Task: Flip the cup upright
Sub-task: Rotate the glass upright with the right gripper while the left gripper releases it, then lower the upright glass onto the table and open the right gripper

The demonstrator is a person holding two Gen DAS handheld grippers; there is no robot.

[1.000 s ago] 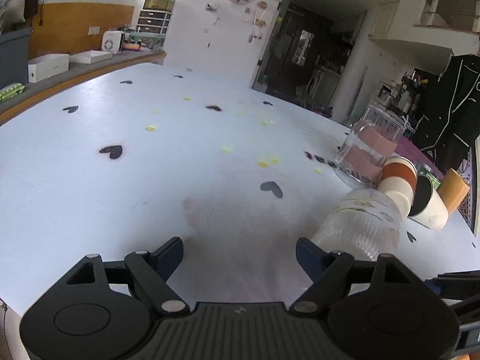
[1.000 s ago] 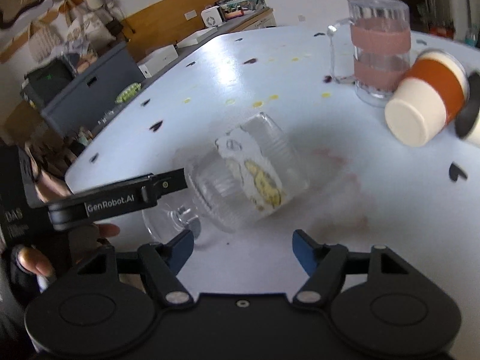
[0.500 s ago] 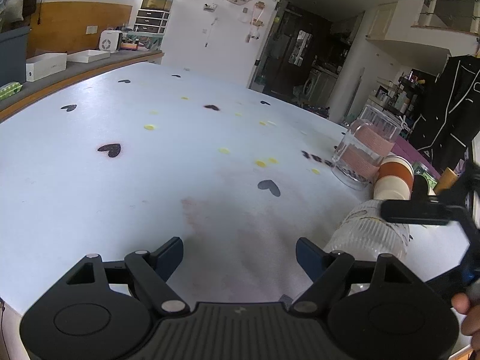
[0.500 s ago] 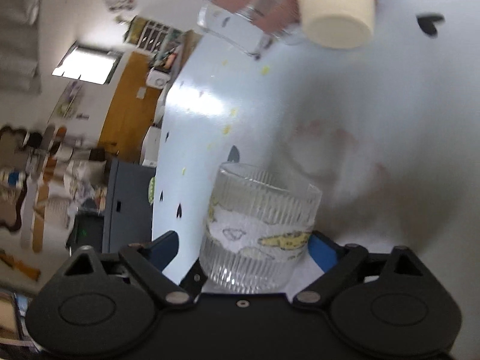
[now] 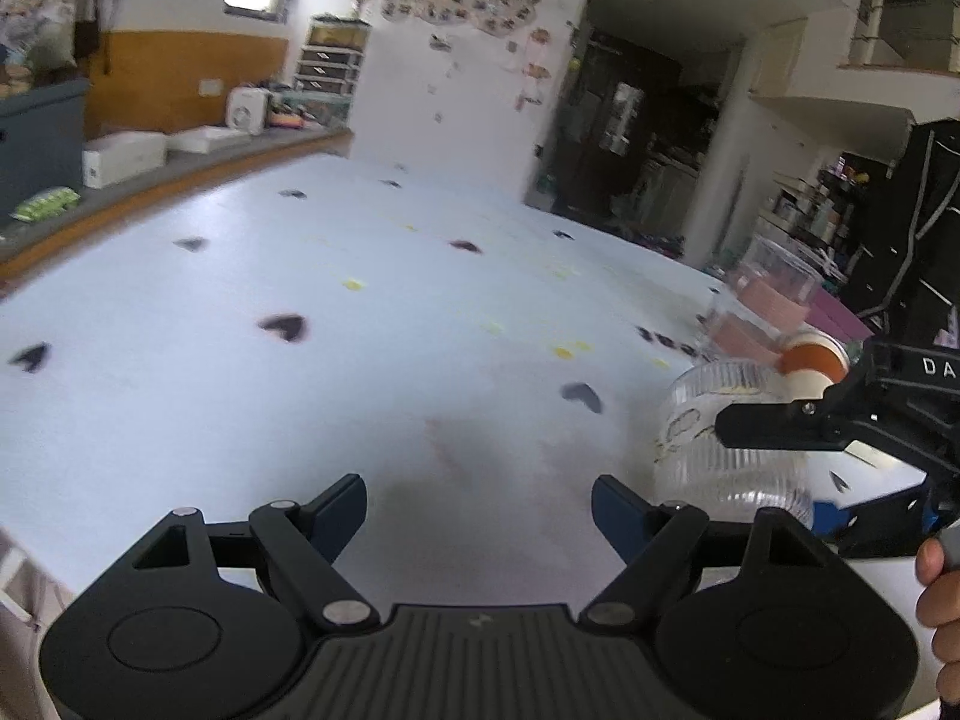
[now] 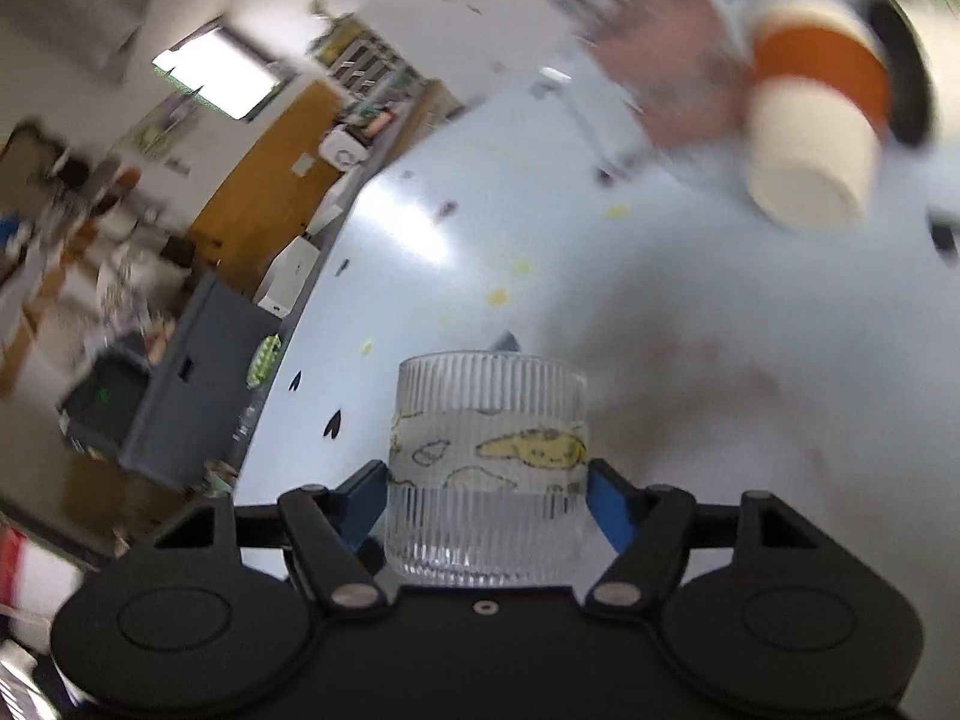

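Note:
A ribbed clear glass cup point(image 6: 486, 450) with a yellow cartoon band sits between the blue pads of my right gripper point(image 6: 486, 483), which is shut on its lower half. In the left wrist view the same cup point(image 5: 714, 438) stands nearly upright at the right, mouth up, with a black finger point(image 5: 774, 425) of the right gripper across its side. Whether its base touches the white table point(image 5: 300, 390) I cannot tell. My left gripper point(image 5: 477, 498) is open over bare table, left of the cup, holding nothing.
Beyond the glass stand a clear pitcher with pink bands point(image 6: 660, 60) and an orange-banded paper cup point(image 6: 810, 138) lying on its side, with a black-lidded cup point(image 6: 906, 78) behind it. A person's hand point(image 5: 936, 588) shows at the right edge. A grey bin point(image 6: 180, 396) stands past the table's left edge.
The glass lay on its side a second ago. My right gripper has shut on it and turned it mouth-up. The left gripper stayed open and barely moved.

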